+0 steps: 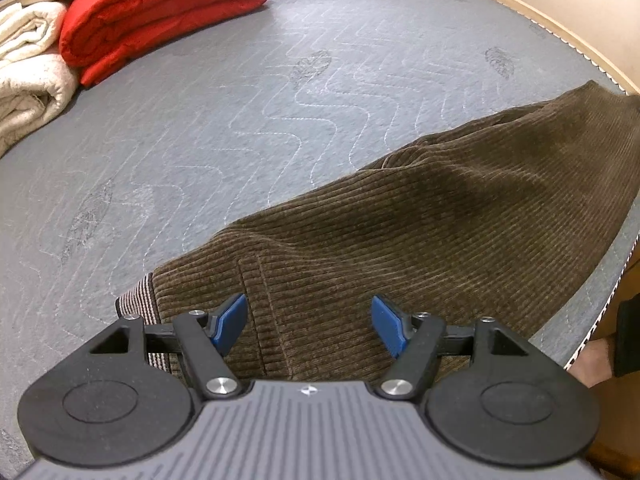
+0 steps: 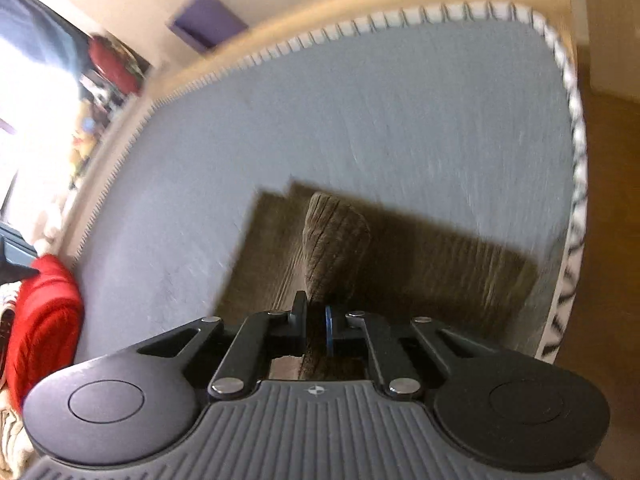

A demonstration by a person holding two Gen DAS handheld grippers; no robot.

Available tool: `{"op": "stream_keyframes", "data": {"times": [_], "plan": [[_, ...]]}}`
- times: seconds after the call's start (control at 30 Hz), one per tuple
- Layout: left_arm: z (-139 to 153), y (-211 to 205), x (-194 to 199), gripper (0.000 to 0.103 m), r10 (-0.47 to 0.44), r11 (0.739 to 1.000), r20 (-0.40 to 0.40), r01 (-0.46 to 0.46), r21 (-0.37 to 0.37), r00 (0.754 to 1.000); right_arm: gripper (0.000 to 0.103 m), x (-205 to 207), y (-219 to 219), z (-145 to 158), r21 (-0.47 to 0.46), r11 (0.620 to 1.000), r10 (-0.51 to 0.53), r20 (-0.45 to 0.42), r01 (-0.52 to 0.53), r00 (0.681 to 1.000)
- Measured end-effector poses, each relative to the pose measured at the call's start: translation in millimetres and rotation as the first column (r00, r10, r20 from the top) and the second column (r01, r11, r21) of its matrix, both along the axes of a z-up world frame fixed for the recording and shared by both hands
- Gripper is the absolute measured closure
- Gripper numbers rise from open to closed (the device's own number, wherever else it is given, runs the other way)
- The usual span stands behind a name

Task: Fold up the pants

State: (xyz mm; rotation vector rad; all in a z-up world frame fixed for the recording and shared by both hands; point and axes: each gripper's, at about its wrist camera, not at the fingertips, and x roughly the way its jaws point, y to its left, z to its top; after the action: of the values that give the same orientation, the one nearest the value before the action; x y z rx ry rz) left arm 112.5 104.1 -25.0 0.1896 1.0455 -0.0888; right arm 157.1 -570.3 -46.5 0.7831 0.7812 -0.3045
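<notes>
Grey quilted mattress filled the room, with brown ribbed corduroy pants lying along its near edge. Right hand-held gripper pinched a raised fold of pants tight, tipped downward. Lifting slowly should keep the fold neat. Left hand-held gripper hung wide over the waistband, holding nothing.

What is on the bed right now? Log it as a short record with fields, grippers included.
surface: grey quilted mattress
garment: brown corduroy pants, lying flat on the mattress
left gripper: open, above the waistband end, holding nothing
right gripper: shut on a raised fold of the pants
background: red blanket and cream blanket, both folded, at the far end
image quality: right wrist view blurred
</notes>
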Motion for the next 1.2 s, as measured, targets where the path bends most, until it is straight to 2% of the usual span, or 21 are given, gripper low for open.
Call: {"op": "stream_keyframes", "data": {"times": [0.1,0.13,0.17,0.2,0.27,0.33,0.4,0.43,0.53,0.57,0.63,0.7,0.77,0.83,0.87,0.9,0.93,0.97,1.03,1.13,1.2], "plan": [[2,0,0,0.029,0.001,1.000,0.005,-0.001,-0.015,1.000,0.095,-16,8,24,-0.119,0.991,-0.069,-0.067,0.061,0.995],[2,1,0,0.029,-0.003,1.000,0.005,0.003,-0.017,1.000,0.094,-20,5,23,-0.126,0.989,-0.095,-0.102,0.081,0.990],[2,1,-1,0.029,-0.008,1.000,0.006,0.009,-0.016,1.000,0.088,-21,-1,19,-0.116,0.987,-0.130,-0.133,0.115,0.983],[2,0,-1,0.029,-0.015,1.000,0.008,0.015,-0.013,1.000,0.086,-26,-11,17,-0.106,0.976,-0.204,-0.147,0.190,0.968],[2,-1,-2,0.029,-0.021,1.000,0.005,0.021,-0.015,1.000,0.084,-42,-28,19,-0.106,0.950,-0.304,-0.110,0.293,0.946],[2,-1,-3,0.029,-0.026,1.000,0.007,0.026,-0.017,1.000,0.083,-49,-39,19,-0.115,0.952,-0.297,-0.101,0.285,0.950],[2,1,-3,0.029,-0.021,1.000,0.007,0.021,-0.015,1.000,0.076,-48,-42,13,-0.109,0.964,-0.256,-0.143,0.242,0.956],[2,1,-3,0.029,-0.017,1.000,0.007,0.017,-0.015,1.000,0.071,-46,-42,7,-0.083,0.973,-0.225,-0.168,0.214,0.960],[2,1,-1,0.029,-0.012,1.000,0.004,0.012,-0.019,1.000,0.069,-35,-36,-6,0.001,0.988,-0.150,-0.202,0.153,0.968],[1,0,-1,0.029,-0.019,1.000,0.003,0.019,-0.015,1.000,0.071,-30,-31,-9,-0.031,0.991,-0.134,-0.218,0.131,0.967],[0,-3,-1,0.029,-0.033,0.999,0.000,0.033,-0.010,0.999,0.071,-22,-24,-14,-0.200,0.974,-0.161,-0.301,0.102,0.940],[-2,-5,-1,0.029,-0.038,0.999,-0.006,0.038,0.000,0.999,0.075,-21,-24,-15,-0.277,0.950,-0.234,-0.319,0.145,0.919],[-3,-5,0,0.029,-0.039,0.999,-0.005,0.039,-0.001,0.999,0.077,-23,-18,5,-0.404,0.889,-0.329,-0.240,0.214,0.913],[-4,-6,2,0.029,-0.036,0.999,-0.006,0.036,-0.004,0.999,0.075,-17,-3,30,-0.492,0.845,-0.303,-0.119,0.209,0.946],[-4,-7,3,0.029,-0.038,0.999,-0.005,0.038,-0.001,0.999,0.075,-14,5,37,-0.494,0.847,-0.261,-0.065,0.197,0.963],[-3,-9,5,0.029,-0.038,0.999,-0.001,0.038,0.001,0.999,0.074,-10,12,40,-0.467,0.869,-0.199,-0.025,0.165,0.980],[-3,-10,7,0.029,-0.035,0.999,0.002,0.035,-0.001,0.999,0.070,-1,22,38,-0.403,0.911,-0.100,-0.005,0.090,0.995],[-3,-12,9,0.029,-0.030,1.000,0.002,0.030,-0.003,1.000,0.065,8,31,32,-0.341,0.940,-0.025,-0.011,0.020,1.000],[-2,-14,14,0.029,-0.019,1.000,0.009,0.019,-0.002,1.000,0.061,26,46,14,-0.222,0.971,0.076,-0.042,-0.083,0.996],[-1,-16,20,0.029,0.001,1.000,0.020,-0.001,-0.012,1.000,0.057,52,64,-14,-0.127,0.982,0.128,-0.103,-0.140,0.986],[1,-17,24,0.029,0.012,1.000,0.027,-0.011,-0.015,1.000,0.055,67,70,-25,-0.137,0.979,0.135,-0.129,-0.152,0.982]]}}
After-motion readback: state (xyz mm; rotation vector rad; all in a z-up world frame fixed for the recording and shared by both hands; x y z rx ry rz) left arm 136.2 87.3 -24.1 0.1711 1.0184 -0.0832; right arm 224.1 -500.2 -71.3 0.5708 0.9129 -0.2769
